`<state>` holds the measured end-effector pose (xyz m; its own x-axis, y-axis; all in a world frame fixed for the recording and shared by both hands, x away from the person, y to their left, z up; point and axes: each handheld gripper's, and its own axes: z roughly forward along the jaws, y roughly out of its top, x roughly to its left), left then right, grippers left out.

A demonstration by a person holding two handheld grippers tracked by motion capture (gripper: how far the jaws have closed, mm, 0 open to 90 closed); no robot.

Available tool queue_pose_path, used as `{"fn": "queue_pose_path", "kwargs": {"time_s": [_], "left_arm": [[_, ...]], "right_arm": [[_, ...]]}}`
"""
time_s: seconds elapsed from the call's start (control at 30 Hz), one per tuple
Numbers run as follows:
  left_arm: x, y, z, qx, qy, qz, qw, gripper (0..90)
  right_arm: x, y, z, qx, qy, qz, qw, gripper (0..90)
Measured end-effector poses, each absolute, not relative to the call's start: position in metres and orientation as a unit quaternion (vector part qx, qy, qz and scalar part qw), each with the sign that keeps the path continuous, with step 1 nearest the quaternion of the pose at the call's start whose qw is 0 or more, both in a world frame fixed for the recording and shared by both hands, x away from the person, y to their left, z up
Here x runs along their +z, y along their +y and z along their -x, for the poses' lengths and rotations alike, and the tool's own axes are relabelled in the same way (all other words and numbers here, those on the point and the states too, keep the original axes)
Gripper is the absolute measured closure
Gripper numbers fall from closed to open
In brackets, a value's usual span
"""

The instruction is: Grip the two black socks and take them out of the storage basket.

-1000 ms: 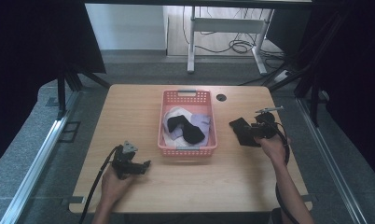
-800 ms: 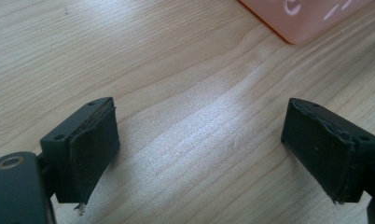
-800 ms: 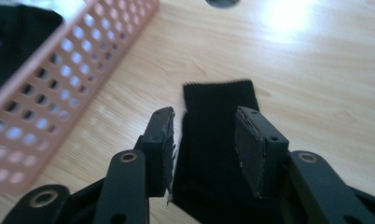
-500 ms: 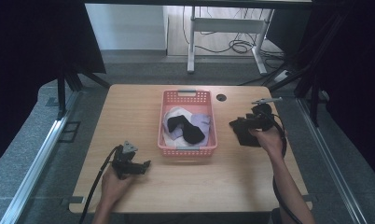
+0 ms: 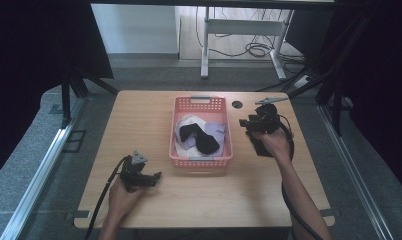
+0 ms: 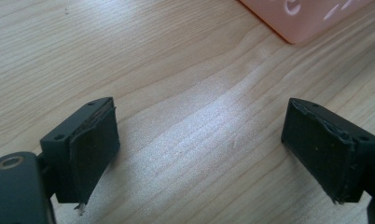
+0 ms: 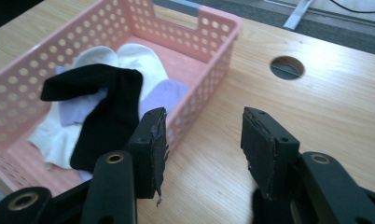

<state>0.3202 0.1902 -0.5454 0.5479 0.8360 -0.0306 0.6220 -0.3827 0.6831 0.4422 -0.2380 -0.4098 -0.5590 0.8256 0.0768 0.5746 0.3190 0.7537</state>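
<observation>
The right gripper (image 5: 245,123) is hovering beside the pink basket (image 5: 227,131), its fingers having just been opening, empty; the black cloth (image 5: 261,147) is lying on the table (image 5: 139,115) under that hand; the left gripper (image 5: 156,176) is resting with fingers wide.

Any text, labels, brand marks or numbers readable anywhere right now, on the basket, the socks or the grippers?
None: no word, number or sign reads on the pink basket, the black sock, the white and lilac socks, the left gripper, the right gripper or the table.
</observation>
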Motion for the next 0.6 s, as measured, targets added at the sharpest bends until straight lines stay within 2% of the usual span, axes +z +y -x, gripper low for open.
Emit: {"fn": "queue_pose_path", "kwargs": {"time_s": [0.6], "left_arm": [[-0.545, 0.19, -0.32, 0.162, 0.447, -0.815, 0.33, 10.7]], "right_arm": [[-0.412, -0.165, -0.46, 0.399, 0.819, -0.389, 0.139, 48.1]]}}
